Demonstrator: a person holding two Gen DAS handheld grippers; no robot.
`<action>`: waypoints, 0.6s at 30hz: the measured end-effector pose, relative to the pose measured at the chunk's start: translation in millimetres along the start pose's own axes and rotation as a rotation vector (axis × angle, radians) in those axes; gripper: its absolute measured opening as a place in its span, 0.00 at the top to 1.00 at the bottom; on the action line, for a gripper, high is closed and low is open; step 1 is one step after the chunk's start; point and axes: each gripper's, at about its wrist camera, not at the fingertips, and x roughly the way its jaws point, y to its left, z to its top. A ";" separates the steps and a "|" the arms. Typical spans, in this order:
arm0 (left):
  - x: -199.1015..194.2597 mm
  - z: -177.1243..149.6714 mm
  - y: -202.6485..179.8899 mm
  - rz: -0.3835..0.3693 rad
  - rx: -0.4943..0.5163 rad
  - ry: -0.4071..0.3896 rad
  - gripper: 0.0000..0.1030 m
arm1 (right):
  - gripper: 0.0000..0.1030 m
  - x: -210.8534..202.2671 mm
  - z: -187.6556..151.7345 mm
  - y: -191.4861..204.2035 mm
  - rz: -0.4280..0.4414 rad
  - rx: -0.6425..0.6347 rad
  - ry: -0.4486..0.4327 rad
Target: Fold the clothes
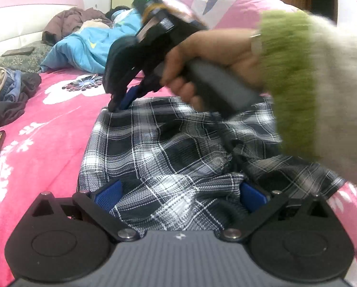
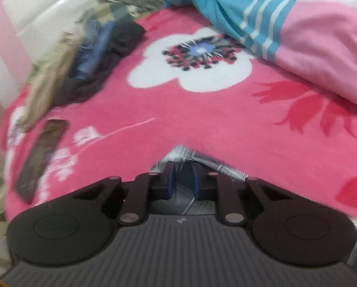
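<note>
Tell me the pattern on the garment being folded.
Black-and-white plaid shirt, clearest in the left wrist view.

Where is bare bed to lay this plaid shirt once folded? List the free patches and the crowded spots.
Free: the pink blanket between the white flower print and the plaid shirt, and the strip between shirt and dark phone. Crowded: the clothes pile at far left, the blue and pink bedding at far right.

Pink floral bed carries plaid shirt, clothes pile, quilt.
</note>
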 end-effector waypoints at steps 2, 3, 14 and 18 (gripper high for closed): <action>-0.1 -0.2 0.2 -0.001 0.001 0.000 0.00 | 0.89 1.2 7.1 -11.3 -0.029 0.053 -0.036; -0.3 -0.3 0.3 -0.001 0.001 0.000 0.00 | 0.89 -2.7 9.5 -19.0 -0.049 0.086 -0.057; -4.4 -1.5 -0.5 -0.009 0.002 0.002 0.00 | 0.89 -174.2 -83.9 -78.7 -0.182 0.074 -0.180; -3.2 -1.0 0.2 -0.007 0.008 0.002 0.00 | 0.89 -208.9 -137.6 -102.2 -0.283 0.104 -0.151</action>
